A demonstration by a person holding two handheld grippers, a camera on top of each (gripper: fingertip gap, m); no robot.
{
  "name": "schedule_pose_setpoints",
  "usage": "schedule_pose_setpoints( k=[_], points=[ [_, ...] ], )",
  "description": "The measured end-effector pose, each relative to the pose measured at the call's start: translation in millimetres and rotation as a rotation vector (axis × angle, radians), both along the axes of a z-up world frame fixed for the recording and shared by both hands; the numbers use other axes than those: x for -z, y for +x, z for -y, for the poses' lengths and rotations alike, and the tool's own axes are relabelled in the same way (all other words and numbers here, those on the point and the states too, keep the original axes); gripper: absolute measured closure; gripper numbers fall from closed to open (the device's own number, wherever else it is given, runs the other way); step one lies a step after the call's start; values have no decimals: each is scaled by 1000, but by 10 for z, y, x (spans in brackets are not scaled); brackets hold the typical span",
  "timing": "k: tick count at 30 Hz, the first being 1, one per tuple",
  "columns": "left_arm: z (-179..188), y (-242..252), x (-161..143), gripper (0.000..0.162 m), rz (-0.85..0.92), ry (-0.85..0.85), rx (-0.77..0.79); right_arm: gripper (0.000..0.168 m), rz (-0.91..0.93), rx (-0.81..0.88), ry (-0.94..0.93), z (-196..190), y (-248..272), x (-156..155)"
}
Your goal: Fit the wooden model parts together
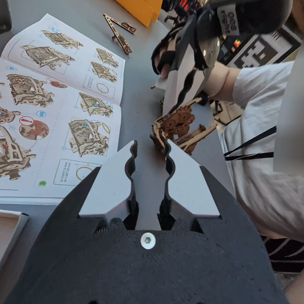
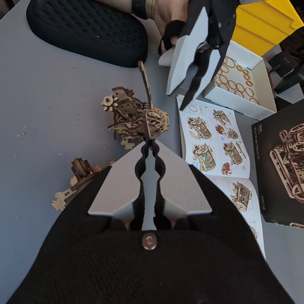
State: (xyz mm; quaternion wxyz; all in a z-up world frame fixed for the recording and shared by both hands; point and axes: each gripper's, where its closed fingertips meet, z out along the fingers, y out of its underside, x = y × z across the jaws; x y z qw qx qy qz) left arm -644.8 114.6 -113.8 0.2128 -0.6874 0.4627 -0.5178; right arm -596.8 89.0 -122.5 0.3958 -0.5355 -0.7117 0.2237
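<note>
A: Both views evenly lit, soft daylight, no hard glare on the grey table point(image 2: 49, 102).

B: Shadows? Only a faint soft one under the wooden model point(image 2: 133, 120).

A: Yes. Left wrist view: motion blur on the right gripper point(image 1: 174, 110) and the white sleeve point(image 1: 263, 92), top right.

B: Instruction booklet point(image 1: 62, 105) sharp there. Fisheye bends its edges and the table toward the frame borders.

A: Right wrist view: left gripper point(image 2: 182, 105) slightly soft, black pad point(image 2: 85, 28) dark, low detail.
</note>
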Motion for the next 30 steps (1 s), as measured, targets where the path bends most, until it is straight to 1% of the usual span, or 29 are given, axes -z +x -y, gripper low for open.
schedule_pose_setpoints(
  k=[1, 3, 4, 5, 6, 8, 10, 12, 15, 17, 20, 21, 23, 24, 26, 30],
  points=[
    [-28, 33, -80, 131, 36, -75, -4, 166, -1, -4, 14, 4, -3, -6],
    [-66, 93, -277, 137, 134, -213, 1, 166, 2, -10, 47, 9, -2, -14],
    [-76, 111, -336, 140, 159, -254, 6, 166, 7, -10, 59, 9, 0, -11],
    [-72, 122, -332, 142, 145, -266, 12, 166, 11, -9, 71, 7, 3, -9],
    [-71, 133, -271, 142, 97, -253, 8, 166, 15, -8, 79, 6, 5, -6],
    [-29, 168, -183, 137, 27, -221, 9, 166, 17, -9, 94, 8, 8, -11],
    [44, 220, -169, 137, 5, -248, 14, 165, 16, -12, 105, 16, 9, -22],
    [80, 244, -71, 137, -63, -256, -7, 165, 17, -14, 116, 21, 10, -28],
    [96, 237, 88, 135, -160, -195, -45, 165, 21, -16, 129, 28, 13, -29],
    [160, 247, 81, 142, -160, -220, -37, 165, 19, -17, 143, 30, 14, -40],
    [215, 264, 75, 161, -165, -234, -25, 165, 14, -21, 163, 45, 14, -61],
    [212, 270, 73, 161, -171, -228, -35, 164, 7, -19, 171, 42, 16, -75],
    [220, 280, 56, 161, -184, -214, -58, 153, -11, -7, 186, 25, 28, -113],
    [222, 277, 50, 161, -197, -205, -78, 147, -17, 8, 193, 3, 43, -130],
    [203, 252, 26, 162, -217, -185, -151, 144, -26, 32, 205, -42, 97, -162],
    [98, 75, -39, 162, -260, -91, -414, 145, -73, 75, 217, -148, 220, -252]
  ],
)
